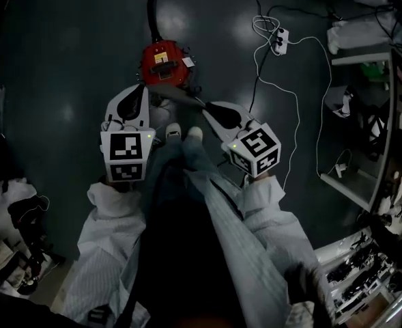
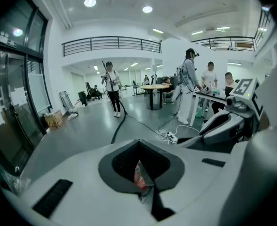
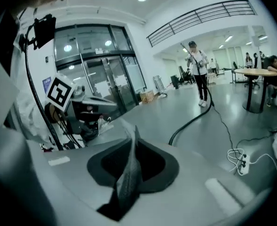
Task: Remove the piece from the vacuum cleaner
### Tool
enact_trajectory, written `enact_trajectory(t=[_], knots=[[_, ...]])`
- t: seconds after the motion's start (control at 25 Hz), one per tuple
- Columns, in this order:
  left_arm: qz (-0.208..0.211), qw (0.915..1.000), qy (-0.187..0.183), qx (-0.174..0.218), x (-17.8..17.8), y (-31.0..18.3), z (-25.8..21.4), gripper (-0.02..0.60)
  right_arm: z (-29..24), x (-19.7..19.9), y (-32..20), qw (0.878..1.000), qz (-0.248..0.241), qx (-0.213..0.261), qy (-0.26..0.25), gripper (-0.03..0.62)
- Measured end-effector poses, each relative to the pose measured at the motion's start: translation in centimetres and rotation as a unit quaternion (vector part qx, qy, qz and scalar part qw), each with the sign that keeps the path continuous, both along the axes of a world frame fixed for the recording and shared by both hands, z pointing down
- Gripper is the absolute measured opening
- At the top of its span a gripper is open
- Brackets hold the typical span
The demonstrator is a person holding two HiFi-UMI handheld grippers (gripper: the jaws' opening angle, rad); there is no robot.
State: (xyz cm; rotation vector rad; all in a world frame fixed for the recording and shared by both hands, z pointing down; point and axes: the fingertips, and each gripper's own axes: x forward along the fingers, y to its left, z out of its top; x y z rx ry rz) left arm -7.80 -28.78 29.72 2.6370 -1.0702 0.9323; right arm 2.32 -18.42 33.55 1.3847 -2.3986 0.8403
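The right tongs [image 1: 207, 106] are almost clenched and seem to pinch the near end of the dark piece [image 1: 184, 98]. Its long axis runs from them up-left to the red vacuum cleaner [image 1: 163, 61] on the floor [image 1: 64, 67]. The left tongs [image 1: 141, 89] are clenched empty, just beside the cleaner.

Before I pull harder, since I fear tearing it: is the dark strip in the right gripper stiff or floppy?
Likely floppy: the dark strip bends and creases where the right gripper pinches it. Probably light, being thin and flat. Its textured surface should resist slipping.
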Motion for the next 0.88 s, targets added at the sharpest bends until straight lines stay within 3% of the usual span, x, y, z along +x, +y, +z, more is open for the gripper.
enact_trajectory(t=[0.12, 0.32, 0.88], knots=[[-0.005, 0.9991, 0.033, 0.026, 0.5, 2.0, -4.5, 0.003, -5.9, 0.5, 0.3, 0.997, 0.039, 0.055, -0.033, 0.037], [-0.008, 0.9953, 0.09, 0.033, 1.7, 3.3, -8.7, 0.003, -11.7, 1.1, -0.5, 0.989, 0.072, 0.116, -0.056, 0.032], [-0.001, 0.992, 0.12, 0.04, 1.7, 4.2, -10.9, 0.003, -15.6, 0.0, -1.2, 0.984, 0.081, 0.153, -0.04, 0.032]])
